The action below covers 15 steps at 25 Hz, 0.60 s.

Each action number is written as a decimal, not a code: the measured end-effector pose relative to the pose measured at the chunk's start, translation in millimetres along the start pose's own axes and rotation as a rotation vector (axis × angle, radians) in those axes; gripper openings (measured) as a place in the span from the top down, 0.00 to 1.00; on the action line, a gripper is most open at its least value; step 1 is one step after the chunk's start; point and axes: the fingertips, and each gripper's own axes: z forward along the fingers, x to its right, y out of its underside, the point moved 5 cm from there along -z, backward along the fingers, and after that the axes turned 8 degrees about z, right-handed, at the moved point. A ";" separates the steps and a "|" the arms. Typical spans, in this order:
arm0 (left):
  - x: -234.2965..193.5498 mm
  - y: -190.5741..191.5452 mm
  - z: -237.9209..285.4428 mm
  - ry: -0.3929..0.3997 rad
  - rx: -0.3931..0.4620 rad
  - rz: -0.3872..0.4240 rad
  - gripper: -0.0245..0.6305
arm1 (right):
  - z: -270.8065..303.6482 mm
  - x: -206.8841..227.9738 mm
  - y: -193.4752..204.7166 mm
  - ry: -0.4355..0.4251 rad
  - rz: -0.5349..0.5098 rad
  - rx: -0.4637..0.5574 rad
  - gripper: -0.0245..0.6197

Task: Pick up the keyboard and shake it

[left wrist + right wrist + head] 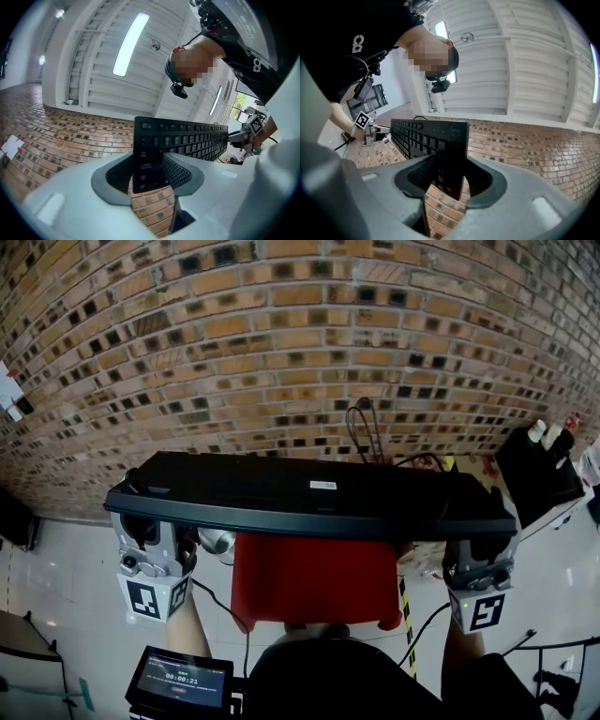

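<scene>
Holding the keyboard [309,493] aloft above the red-covered desk [314,582], the left hand-held gripper [142,517] and right hand-held gripper [480,554] each clamped on a short end, we risk it twisting loose if we shake sharply.

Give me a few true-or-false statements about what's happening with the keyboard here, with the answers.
1. The left gripper and the right gripper each clamp one end of the keyboard. True.
2. The keyboard is white. False: it is black.
3. The keyboard lies flat on the red surface. False: it is held up in the air, with the red surface below it.
4. A white label shows on the side of the keyboard that faces the head view. True.
</scene>
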 end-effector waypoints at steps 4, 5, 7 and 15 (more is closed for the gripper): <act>1.0 15.6 -2.2 0.011 -0.097 -0.025 0.66 | 8.0 2.3 18.7 -0.043 0.077 -0.096 0.69; 2.2 22.5 -3.4 0.014 -0.133 -0.037 0.66 | 9.1 3.4 26.7 -0.053 0.098 -0.132 0.69; 5.7 40.2 -8.0 0.020 -0.226 -0.071 0.66 | 9.0 4.1 46.6 -0.067 0.147 -0.227 0.69; 28.9 104.6 -44.3 0.034 -0.556 -0.218 0.67 | -4.1 -2.3 116.8 -0.113 0.293 -0.560 0.69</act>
